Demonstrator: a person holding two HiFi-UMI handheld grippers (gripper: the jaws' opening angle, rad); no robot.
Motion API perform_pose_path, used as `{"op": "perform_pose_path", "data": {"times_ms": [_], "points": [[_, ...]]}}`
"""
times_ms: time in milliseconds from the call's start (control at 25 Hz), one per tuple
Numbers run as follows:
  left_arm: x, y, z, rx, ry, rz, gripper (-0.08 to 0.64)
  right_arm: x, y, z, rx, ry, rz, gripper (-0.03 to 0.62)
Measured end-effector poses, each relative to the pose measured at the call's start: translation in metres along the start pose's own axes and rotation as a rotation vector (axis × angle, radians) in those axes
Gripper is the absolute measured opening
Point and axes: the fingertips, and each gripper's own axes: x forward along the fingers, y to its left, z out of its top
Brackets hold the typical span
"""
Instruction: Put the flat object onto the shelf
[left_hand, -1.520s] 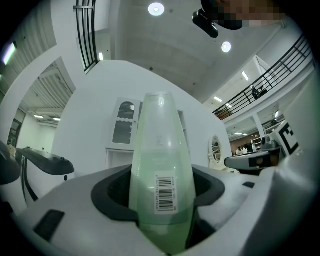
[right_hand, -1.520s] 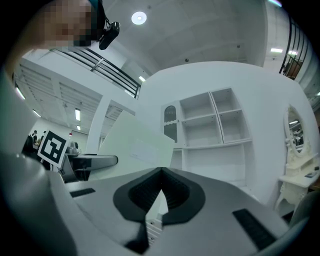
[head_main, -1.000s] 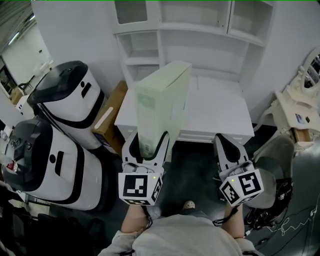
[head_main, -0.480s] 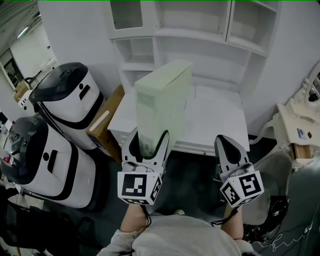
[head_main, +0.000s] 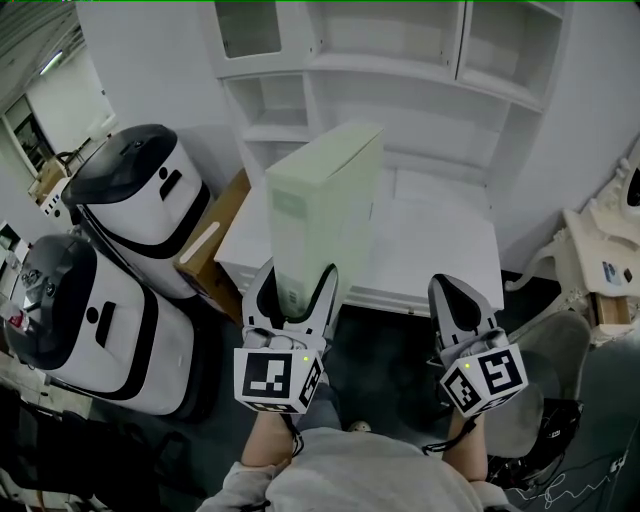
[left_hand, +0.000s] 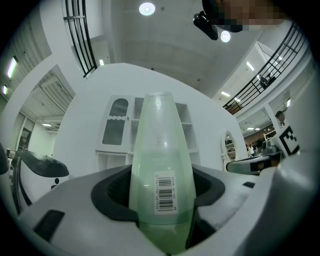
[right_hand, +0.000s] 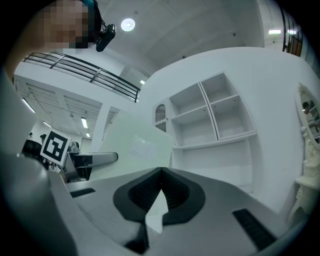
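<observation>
Left gripper (head_main: 295, 285) clamps the pale green flat box (head_main: 325, 210) upright, in the air before the white shelf (head_main: 390, 75). Right gripper (head_main: 450, 292) is closed and empty. Placement is not yet done.

Ahead of the left claw (head_main: 295, 278) and the right claw (head_main: 447, 285), a white bench (head_main: 440, 240) stands against a white wall (head_main: 150, 60). A white shelf unit (head_main: 400, 70) rises above the bench. Left of the left claw sit a white-and-black machine (head_main: 140, 195), a second one (head_main: 90, 320) and a brown cardboard box (head_main: 218, 238). The floor (head_main: 390, 350) under both claws is dark. A round ceiling lamp (left_hand: 146, 8) glows overhead.
</observation>
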Motion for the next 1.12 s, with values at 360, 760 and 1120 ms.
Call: {"op": "perform_pose_path", "data": {"times_ms": [360,760,1120], "points": [[0.050,0.021,-0.010,-0.014,0.004,-0.058,0.295,0.041,-0.021,0.000,-0.010,0.002,-0.052,0.009],[0.121,0.063,-0.022,-0.028,0.007,-0.147,0.295,0.109,-0.038,-0.001,-0.018,0.001,-0.136,0.009],[0.173,0.099,-0.029,-0.020,-0.003,-0.234,0.295,0.165,-0.044,-0.006,-0.017,-0.013,-0.209,0.009]]}}
